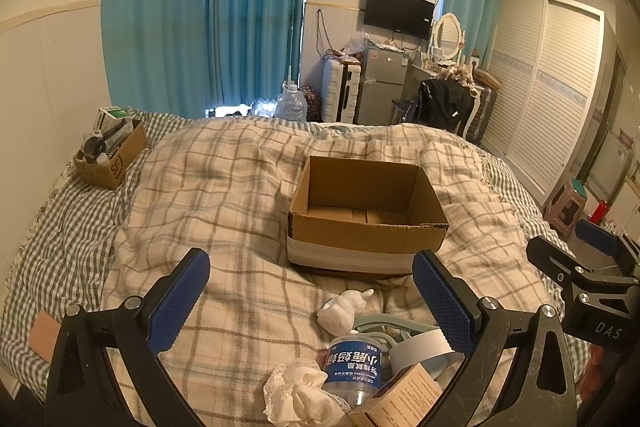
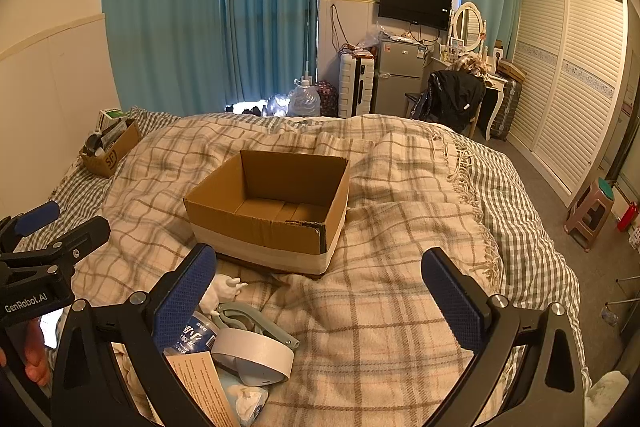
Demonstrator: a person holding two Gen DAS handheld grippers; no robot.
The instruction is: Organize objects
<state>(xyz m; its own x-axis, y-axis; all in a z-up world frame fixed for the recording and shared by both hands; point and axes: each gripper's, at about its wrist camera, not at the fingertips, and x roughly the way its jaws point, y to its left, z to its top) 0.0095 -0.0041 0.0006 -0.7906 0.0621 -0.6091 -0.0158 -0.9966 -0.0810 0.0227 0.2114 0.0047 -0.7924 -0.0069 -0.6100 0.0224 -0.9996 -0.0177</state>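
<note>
- The left gripper [image 1: 310, 301], black-framed with blue ribbed pads, hovers with its jaws spread wide and nothing between the pads; it tilts down toward the bed.
- The right gripper [image 2: 320, 291], of the same build, is likewise wide open and empty, to the right of the left one.
- An open brown cardboard box with a pale taped band around its base [image 1: 366, 215] sits in the middle of the cream plaid blanket [image 1: 224, 195], beyond both grippers; nothing shows inside it.
- A loose pile lies on the blanket near the left gripper's fingers: a small white ceramic figurine [image 1: 340, 311], a clear plastic bottle with a blue label [image 1: 352, 367], a white fabric scrunchie [image 1: 304, 393], a roll of white tape [image 2: 254, 355], a grey-blue plastic hanger [image 2: 256, 319] and a tan printed carton [image 1: 400, 399].
- The figurine is the nearest of the pile to the box, apart from it.
- A smaller brown cardboard box, filled with items [image 1: 112, 153], rests at the far left on the green gingham sheet [image 1: 68, 235].
</note>
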